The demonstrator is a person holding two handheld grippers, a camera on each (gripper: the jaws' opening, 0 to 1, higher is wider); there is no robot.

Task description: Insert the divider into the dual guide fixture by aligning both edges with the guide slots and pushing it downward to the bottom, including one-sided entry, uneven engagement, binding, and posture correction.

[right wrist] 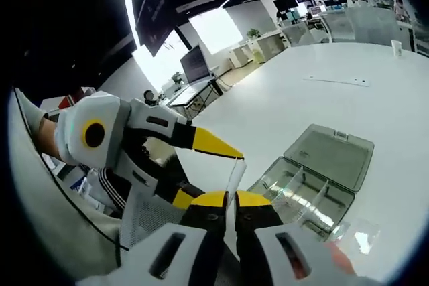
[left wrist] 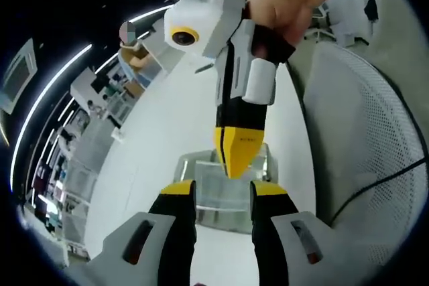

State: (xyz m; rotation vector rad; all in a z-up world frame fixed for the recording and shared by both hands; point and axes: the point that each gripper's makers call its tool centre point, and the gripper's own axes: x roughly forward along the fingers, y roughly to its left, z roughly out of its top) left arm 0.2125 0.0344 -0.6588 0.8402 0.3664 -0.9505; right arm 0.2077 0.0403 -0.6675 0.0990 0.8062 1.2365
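- Left gripper view: my left gripper (left wrist: 223,195), jaws apart, faces the clear box (left wrist: 224,189) on the table (left wrist: 167,138); the right gripper (left wrist: 236,165) points down at it.
- Right gripper view: my right gripper (right wrist: 229,199) is clamped on the upright divider (right wrist: 234,177); the box's (right wrist: 315,185) lid lies open.

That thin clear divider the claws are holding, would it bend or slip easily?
The divider looks thin and clear, so probably light and somewhat flexible. Its smooth surface may slip, though the right claw pinches it shut. Pushed crooked into the box, it could bind.
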